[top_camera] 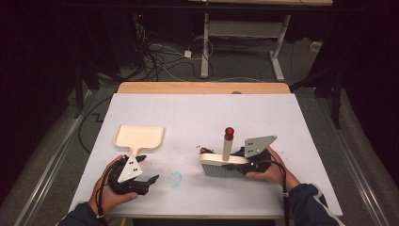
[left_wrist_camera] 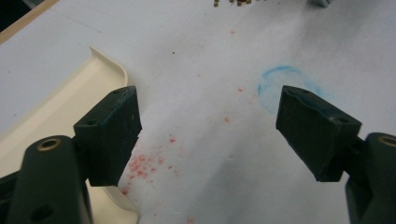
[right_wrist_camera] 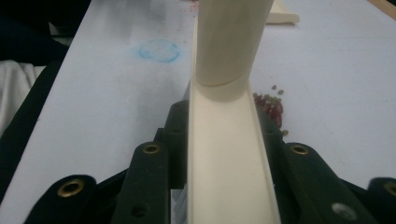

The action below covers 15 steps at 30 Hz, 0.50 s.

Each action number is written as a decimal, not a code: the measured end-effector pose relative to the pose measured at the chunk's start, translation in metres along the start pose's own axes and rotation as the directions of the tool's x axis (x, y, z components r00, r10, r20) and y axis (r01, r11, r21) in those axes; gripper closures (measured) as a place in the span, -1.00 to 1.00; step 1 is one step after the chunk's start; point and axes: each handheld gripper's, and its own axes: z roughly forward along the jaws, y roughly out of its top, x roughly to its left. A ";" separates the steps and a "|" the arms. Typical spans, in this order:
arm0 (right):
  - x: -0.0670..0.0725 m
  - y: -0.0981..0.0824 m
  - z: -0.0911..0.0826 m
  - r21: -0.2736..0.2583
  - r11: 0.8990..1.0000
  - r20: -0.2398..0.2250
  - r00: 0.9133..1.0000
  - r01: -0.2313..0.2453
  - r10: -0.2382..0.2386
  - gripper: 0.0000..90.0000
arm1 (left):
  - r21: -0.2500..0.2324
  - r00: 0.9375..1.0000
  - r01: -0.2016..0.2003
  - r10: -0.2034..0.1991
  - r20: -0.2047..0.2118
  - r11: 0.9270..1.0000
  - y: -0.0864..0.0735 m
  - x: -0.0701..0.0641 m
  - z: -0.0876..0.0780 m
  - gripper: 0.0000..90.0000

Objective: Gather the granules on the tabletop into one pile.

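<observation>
On the white table (top_camera: 202, 113), the far half towards 12 o'clock lies open, as does the strip along the right edge at 3 o'clock. The brush (top_camera: 225, 162) stands right of centre, near the front edge: a cream plastic block with grey bristles, its long axis running 9 to 3, its round handle rising upright to a red knob. The right gripper (top_camera: 247, 162) pinches the block's end from 3 o'clock, jaws pressed against both sides. A small pile of dark red beans (top_camera: 205, 150) lies just beside the brush at its 11 o'clock. The dustpan (top_camera: 139, 137), flat, smooth and cream, sits left of centre, mouth towards 12, stub handle towards 6. The left gripper (top_camera: 149, 181) rests at its 6 o'clock, jaws spread and holding nothing, beside a faint blue ring (top_camera: 175, 179).
</observation>
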 end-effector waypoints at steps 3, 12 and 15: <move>-0.008 0.005 0.007 0.002 1.000 0.011 1.000 0.000 0.000 0.49 | 0.004 1.000 0.009 -0.009 0.010 1.000 0.000 -0.001 0.000 -0.53; -0.017 0.013 0.019 -0.039 0.999 0.027 0.999 -0.024 0.025 0.49 | 0.009 1.000 0.007 -0.007 0.021 1.000 0.000 -0.002 0.002 -0.53; -0.015 0.017 0.013 -0.067 0.997 0.054 0.998 -0.029 0.032 0.49 | 0.007 1.000 0.010 -0.010 0.019 1.000 0.000 -0.001 0.001 -0.53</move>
